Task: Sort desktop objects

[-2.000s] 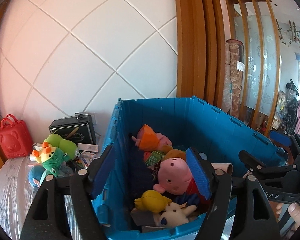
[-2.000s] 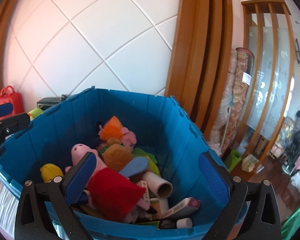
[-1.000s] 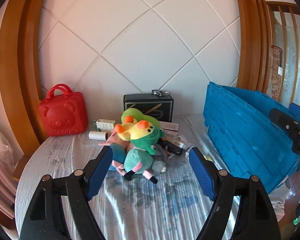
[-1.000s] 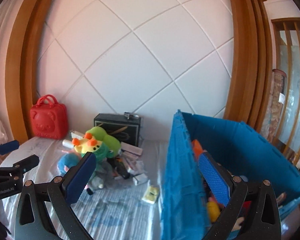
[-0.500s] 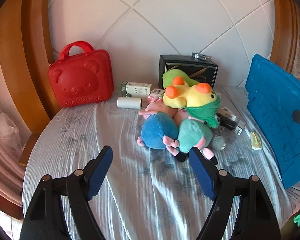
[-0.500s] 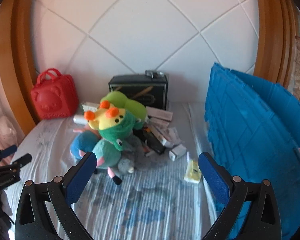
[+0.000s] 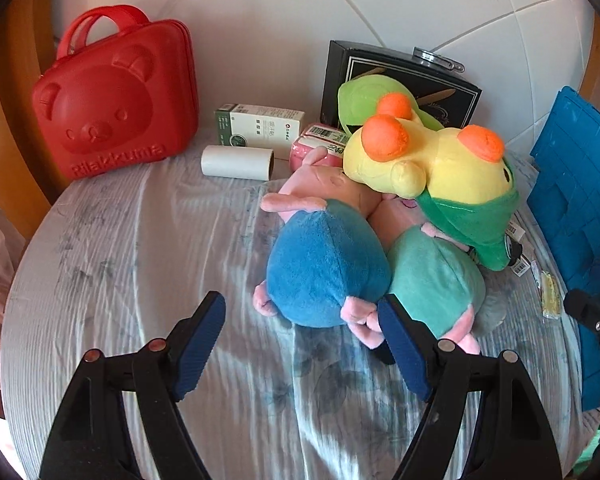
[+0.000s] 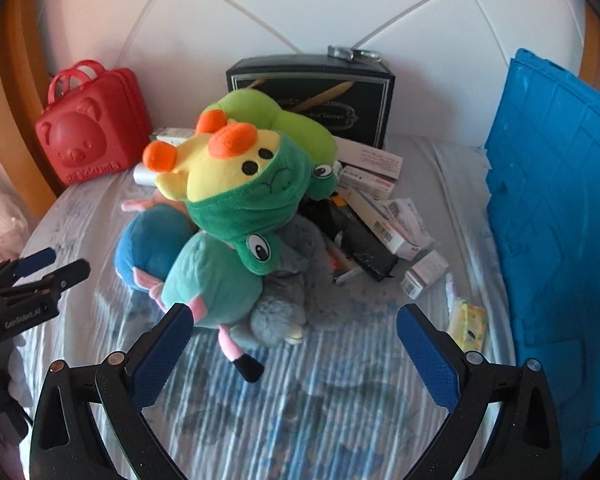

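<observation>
A heap of plush toys lies mid-table: a blue plush (image 7: 324, 272), a teal plush (image 7: 432, 280), a yellow duck in a green frog hood (image 7: 440, 168) on top, and a grey plush (image 8: 296, 280). My left gripper (image 7: 300, 340) is open and empty, just in front of the blue plush. My right gripper (image 8: 292, 344) is open and empty, in front of the teal plush (image 8: 212, 280) and the grey one. The blue storage bin (image 8: 556, 208) stands at the right.
A red bear case (image 7: 116, 96) stands at the back left, a black box (image 8: 312, 92) at the back. A paper roll (image 7: 238, 162), a green-white carton (image 7: 260, 128), small boxes (image 8: 384, 208) and a yellow packet (image 8: 470, 328) lie about.
Both grippers have swung away from the blue bin to the left and come down close to the plush heap. Both stayed open and empty.
</observation>
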### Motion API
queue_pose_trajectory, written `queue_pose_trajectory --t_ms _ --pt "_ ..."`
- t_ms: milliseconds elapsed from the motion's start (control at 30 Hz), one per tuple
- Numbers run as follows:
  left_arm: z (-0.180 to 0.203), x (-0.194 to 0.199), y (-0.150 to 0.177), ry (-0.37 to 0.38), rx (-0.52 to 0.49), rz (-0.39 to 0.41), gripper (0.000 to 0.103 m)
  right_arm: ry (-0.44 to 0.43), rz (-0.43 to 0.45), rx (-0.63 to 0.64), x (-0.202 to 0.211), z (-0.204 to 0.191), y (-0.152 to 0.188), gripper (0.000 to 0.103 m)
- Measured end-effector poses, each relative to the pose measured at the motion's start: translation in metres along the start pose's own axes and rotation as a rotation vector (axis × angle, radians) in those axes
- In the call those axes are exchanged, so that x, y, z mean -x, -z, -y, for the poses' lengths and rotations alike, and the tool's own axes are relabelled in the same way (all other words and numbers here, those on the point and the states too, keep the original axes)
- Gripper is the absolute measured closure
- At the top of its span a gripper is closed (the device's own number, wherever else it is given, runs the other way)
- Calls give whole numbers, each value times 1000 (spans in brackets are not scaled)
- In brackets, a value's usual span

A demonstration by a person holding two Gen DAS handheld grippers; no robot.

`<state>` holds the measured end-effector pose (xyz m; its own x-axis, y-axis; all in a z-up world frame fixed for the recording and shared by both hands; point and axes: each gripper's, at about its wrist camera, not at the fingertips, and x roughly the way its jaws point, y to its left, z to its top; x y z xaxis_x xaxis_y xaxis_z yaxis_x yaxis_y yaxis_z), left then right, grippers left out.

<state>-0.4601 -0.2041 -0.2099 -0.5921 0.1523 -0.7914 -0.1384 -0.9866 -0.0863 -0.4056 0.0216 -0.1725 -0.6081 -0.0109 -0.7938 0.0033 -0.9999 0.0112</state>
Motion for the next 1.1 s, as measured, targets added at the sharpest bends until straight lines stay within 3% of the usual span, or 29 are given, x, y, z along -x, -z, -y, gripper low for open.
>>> queue_pose_trajectory --t_ms 200,367,567,700,900,1100 --pt "11 -55 -26 -1 -11 -61 24 -10 -42 7 -33 1 -10 0" --pt "10 -61 -55 -19 2 -64 24 -7 36 55 -28 0 -41 0" --pt "11 -102 -73 -36 -28 -204 24 -46 37 78 -44 -9 -73 0" --pt "10 -124 -69 31 9 -281 24 -58 -25 73 -66 -13 -72 0" --pt "-8 -96 -32 72 66 -217 36 -105 -107 60 -83 -13 -43 0" --pt "-36 -31 3 96 105 -177 40 -163 -182 75 -92 -25 -17 0"
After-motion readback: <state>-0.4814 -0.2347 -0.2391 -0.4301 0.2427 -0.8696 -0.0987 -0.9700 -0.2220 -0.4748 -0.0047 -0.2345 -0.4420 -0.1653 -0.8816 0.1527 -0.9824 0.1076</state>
